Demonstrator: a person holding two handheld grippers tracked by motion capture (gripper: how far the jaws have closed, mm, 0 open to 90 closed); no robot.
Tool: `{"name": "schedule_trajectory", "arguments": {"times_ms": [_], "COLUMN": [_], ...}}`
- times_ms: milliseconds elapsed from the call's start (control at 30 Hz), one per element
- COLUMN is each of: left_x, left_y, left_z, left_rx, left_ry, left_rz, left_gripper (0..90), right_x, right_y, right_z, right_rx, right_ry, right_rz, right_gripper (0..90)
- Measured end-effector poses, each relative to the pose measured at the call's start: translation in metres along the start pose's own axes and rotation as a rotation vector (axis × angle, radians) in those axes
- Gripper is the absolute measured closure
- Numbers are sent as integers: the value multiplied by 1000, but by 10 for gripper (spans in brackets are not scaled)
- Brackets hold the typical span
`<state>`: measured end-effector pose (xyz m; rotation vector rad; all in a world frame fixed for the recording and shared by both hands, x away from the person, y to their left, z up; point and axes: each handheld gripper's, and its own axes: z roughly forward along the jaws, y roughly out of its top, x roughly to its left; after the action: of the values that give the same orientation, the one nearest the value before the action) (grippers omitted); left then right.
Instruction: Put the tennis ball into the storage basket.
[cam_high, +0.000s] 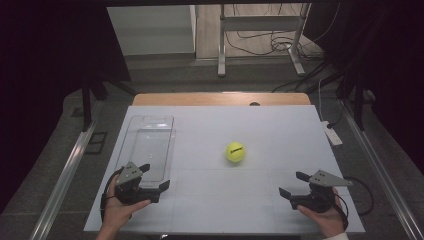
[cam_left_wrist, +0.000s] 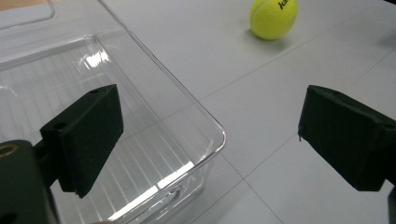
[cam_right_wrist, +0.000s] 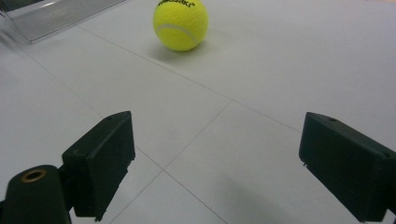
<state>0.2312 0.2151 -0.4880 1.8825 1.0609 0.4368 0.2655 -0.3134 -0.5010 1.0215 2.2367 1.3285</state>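
A yellow tennis ball (cam_high: 235, 152) rests near the middle of the white table (cam_high: 280, 130); it also appears as the ball (cam_left_wrist: 273, 17) and the ball (cam_right_wrist: 180, 23) in the two gripper views. A clear plastic tray (cam_high: 149, 145) lies empty at the left. My left gripper (cam_high: 154, 177) is open at the tray's near right corner (cam_left_wrist: 212, 140), one jaw over the tray, the other over the table. My right gripper (cam_high: 294, 184) is open at the front right, pointing toward the ball, well short of it. Both hold nothing.
A wooden desk edge (cam_high: 220, 98) shows beyond the white surface. A white power strip (cam_high: 332, 134) lies off the right side. Metal frame legs (cam_high: 221, 45) and cables (cam_high: 280, 42) stand on the floor behind. Dark curtains flank both sides.
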Motion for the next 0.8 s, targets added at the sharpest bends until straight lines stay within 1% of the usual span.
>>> {"name": "schedule_trajectory", "arguments": {"times_ms": [133,267,433,467,700,767,800], "left_x": [1,-1,-4,-6,-11,-12,-13], "left_y": [3,10,15,18,27,28,29], "left_z": [-1,0,2,4,7,8,10], "left_rx": [11,41,40,49,52,52,60], "left_ry": [-3,-21,-13,-12,-21,-14,-10], "left_rz": [-4,16,34,45,58,61,65], "left_gripper": [76,76,83,83,83,83,83], "right_x": [-1,-1,-1,-1,-1,0,-1], "right_y": [0,0,0,0,1,1,1], "right_z": [0,1,1,1,2,2,2], "right_rx": [0,3,3,3,2,2,2], "right_ry": [-3,1,5,5,4,6,6], "right_rz": [2,1,-2,-1,-2,-1,-1], "right_gripper": [109,110,110,110,110,110,110]}}
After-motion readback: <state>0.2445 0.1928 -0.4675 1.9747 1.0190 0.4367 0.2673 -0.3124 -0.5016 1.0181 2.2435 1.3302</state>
